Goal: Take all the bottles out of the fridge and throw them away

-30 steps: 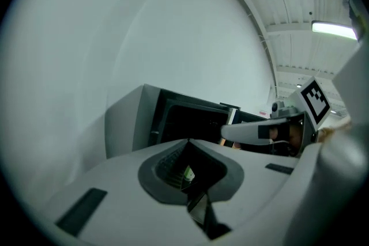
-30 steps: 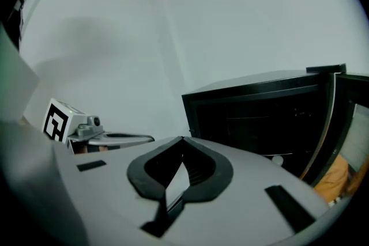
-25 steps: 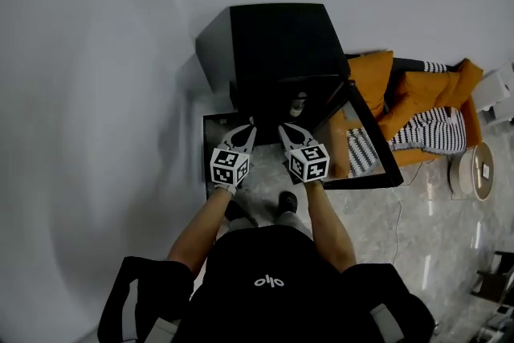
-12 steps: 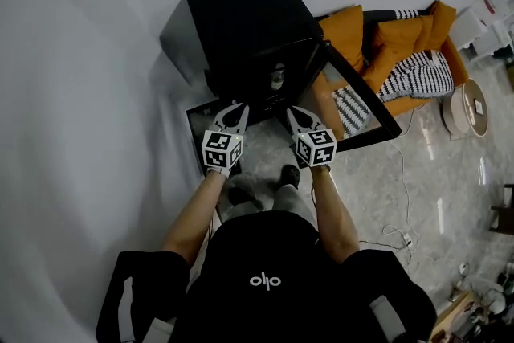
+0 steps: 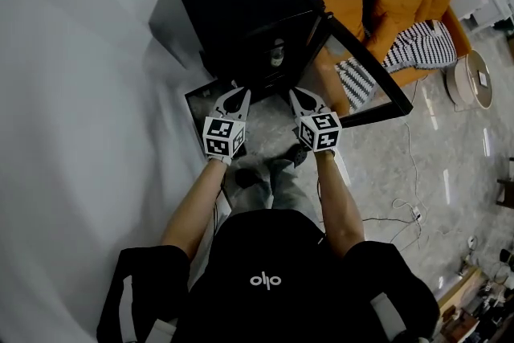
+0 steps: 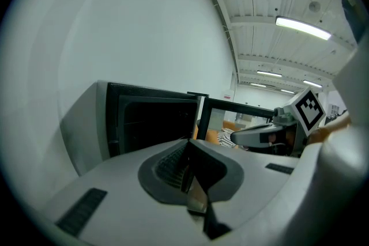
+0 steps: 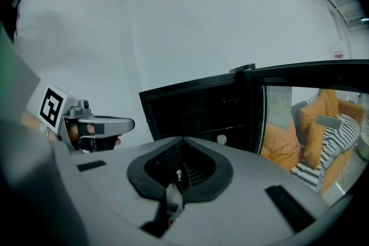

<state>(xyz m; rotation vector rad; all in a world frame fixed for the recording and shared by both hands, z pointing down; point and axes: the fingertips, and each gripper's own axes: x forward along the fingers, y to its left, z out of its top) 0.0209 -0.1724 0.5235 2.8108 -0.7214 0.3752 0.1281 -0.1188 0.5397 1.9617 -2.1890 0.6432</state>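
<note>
Now, from the head view, a black fridge point(image 5: 233, 4) is seen against the wall, with its door point(image 5: 365, 88) swung open to the right. One bottle point(image 5: 277, 56) is seen inside, on a shelf. Both grippers are held out low in front of the opening. The left gripper point(image 5: 239, 95) and the right gripper point(image 5: 296, 95) are kept side by side, a little apart, and nothing is carried by either. The bottle lies ahead of them and between them, a bit more to the right gripper's side, so that one is judged the nearer.

From the left gripper view, its jaws are seen pressed together with nothing between them. The dark inside of the fridge is seen straight ahead, but no bottle can be made out there.

From the right gripper view, its jaws are also seen closed and empty. The white top of the bottle point(image 7: 221, 139) is seen just above the gripper's body, ahead and a little to the right, inside the fridge. The bottle probably stands upright, though only its top is shown. The jaws will have to be opened before it can be taken.
</note>
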